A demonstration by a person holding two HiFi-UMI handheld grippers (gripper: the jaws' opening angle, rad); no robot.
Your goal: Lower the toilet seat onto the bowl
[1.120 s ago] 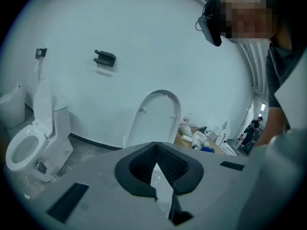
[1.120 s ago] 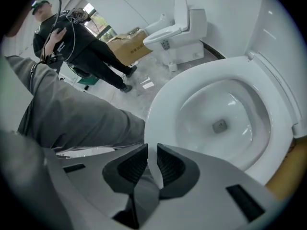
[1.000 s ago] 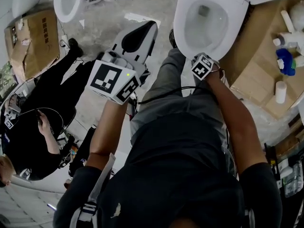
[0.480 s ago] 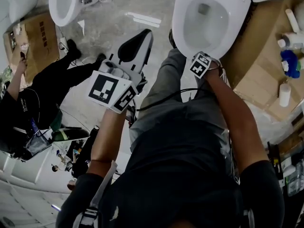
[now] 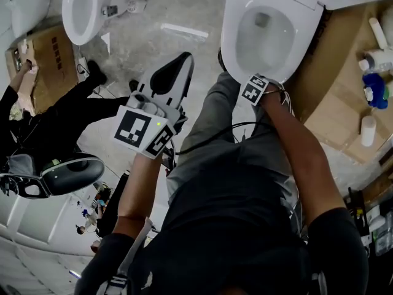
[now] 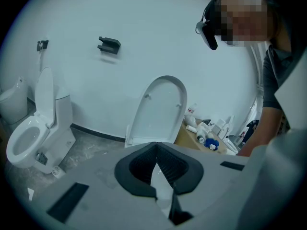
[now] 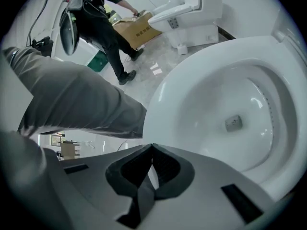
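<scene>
1. two grippers are in your hands. the left gripper (image 5: 181, 63) hangs over the floor (image 5: 141, 35) to the left of your leg (image 5: 215, 121). the right gripper (image 5: 255, 88) sits at the front edge of the toilet.
2. your right gripper (image 7: 152, 146) has just closed its jaws. the tips now meet and nothing is between them.
3. your left gripper (image 6: 156, 144) is closed too, tips together, with nothing held.
4. the toilet seat (image 5: 230, 35) lies flat on the bowl (image 5: 270, 29) as a white ring around the basin. in the right gripper view the seat (image 7: 165, 107) spreads just beyond your closed jaws, with the bowl (image 7: 235, 109) open behind it.
5. from the head view you cannot tell whether the right tips touch the seat, because the marker cube covers them.
6. the lid (image 6: 160, 109) stands upright against the wall, as the left gripper view shows it.
7. a cardboard sheet (image 5: 334, 103) lies to the right of the toilet, with a blue bottle (image 5: 371, 78) and some white ones on it.
8. a second toilet (image 5: 80, 5) stands well apart at the far left, and its own seat is raised in the left gripper view.
9. another person in black (image 5: 55, 128) is at the left of the head view.
</scene>
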